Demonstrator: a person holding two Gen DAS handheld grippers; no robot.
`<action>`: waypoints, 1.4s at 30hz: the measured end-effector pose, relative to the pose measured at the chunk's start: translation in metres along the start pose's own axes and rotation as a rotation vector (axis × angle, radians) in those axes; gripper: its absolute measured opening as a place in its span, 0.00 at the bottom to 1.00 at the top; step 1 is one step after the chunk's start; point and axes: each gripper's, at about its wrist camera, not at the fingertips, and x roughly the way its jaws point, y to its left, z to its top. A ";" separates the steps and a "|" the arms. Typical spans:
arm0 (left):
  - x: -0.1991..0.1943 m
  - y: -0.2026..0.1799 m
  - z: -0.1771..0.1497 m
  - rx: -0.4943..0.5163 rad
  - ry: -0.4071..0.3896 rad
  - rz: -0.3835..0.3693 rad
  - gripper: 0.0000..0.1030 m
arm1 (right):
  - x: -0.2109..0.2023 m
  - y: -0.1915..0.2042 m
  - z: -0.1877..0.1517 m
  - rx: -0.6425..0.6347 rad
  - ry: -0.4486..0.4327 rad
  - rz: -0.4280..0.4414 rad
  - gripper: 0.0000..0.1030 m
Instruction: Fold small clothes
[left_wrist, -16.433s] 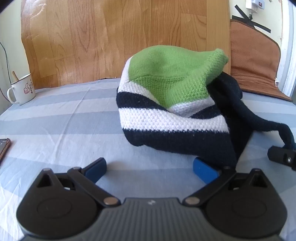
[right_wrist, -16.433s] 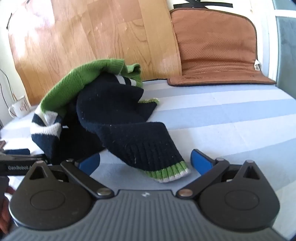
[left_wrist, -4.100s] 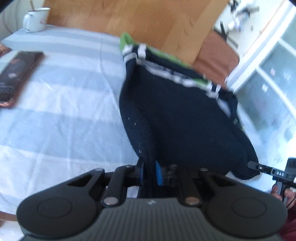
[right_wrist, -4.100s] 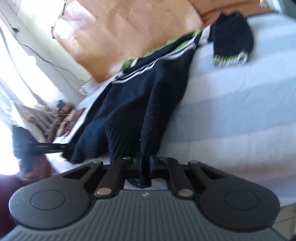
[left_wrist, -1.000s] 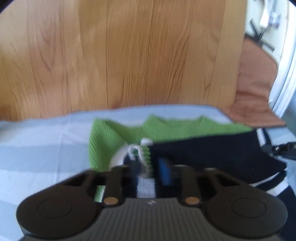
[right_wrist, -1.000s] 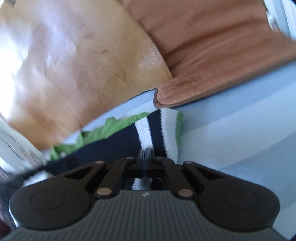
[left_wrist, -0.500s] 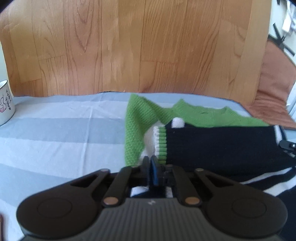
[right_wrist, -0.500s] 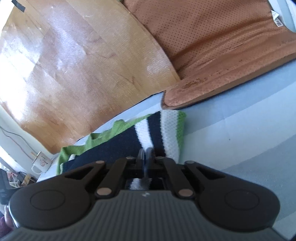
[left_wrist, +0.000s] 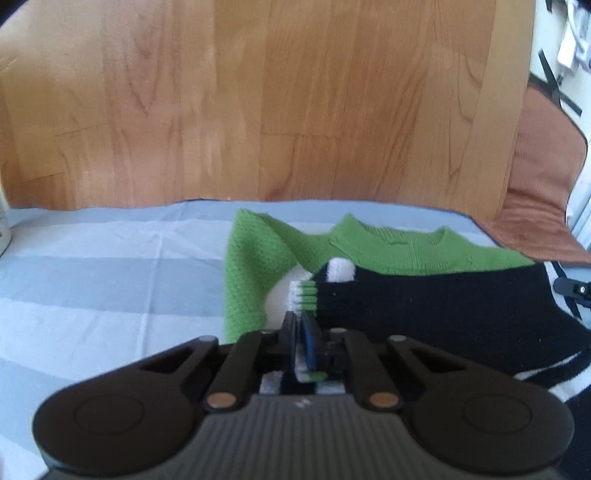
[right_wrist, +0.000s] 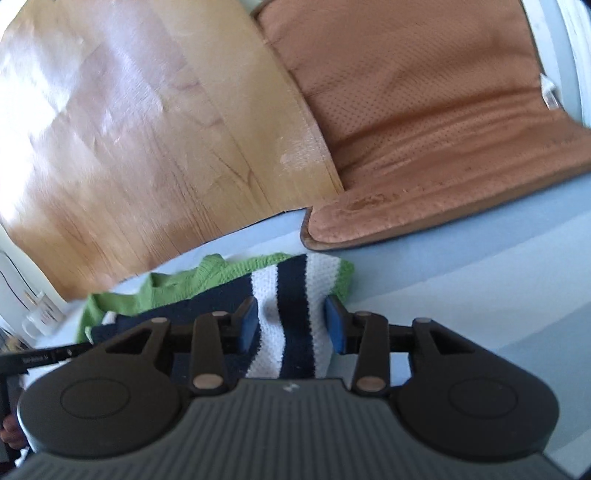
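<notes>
Now the left tongs (left_wrist: 300, 334) are pressed together on the sweater's (left_wrist: 436, 310) near striped edge, the garment lying on the striped bench (left_wrist: 92, 280) by the wooden panel (left_wrist: 258, 103). Meanwhile the right tongs (right_wrist: 291, 325) are opening, pads clear of the striped knit between them.

The little sweater (left_wrist: 424, 306) lies flat on the blue striped bed sheet (left_wrist: 110, 280), close to the wooden board behind it. It is knitted. The top part is bright green, with the round neck hole facing the board. Lower down it has white and dark blue stripes. One dark blue sleeve (left_wrist: 406, 295) is folded across the front. Its cuff (left_wrist: 304, 293) has small green and white stripes and points to the left. In the right wrist view, the striped side (right_wrist: 295, 310) of the sweater lies flat on the sheet.
</notes>
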 end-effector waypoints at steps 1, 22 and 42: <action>-0.005 0.005 -0.001 -0.011 -0.017 0.002 0.04 | -0.001 0.002 0.002 -0.008 -0.004 0.010 0.43; 0.032 0.041 0.031 -0.061 -0.018 -0.005 0.99 | 0.036 -0.024 0.040 -0.064 0.082 0.060 0.72; -0.097 0.033 -0.013 0.024 -0.287 -0.189 0.10 | -0.079 0.040 0.022 -0.239 -0.044 0.240 0.18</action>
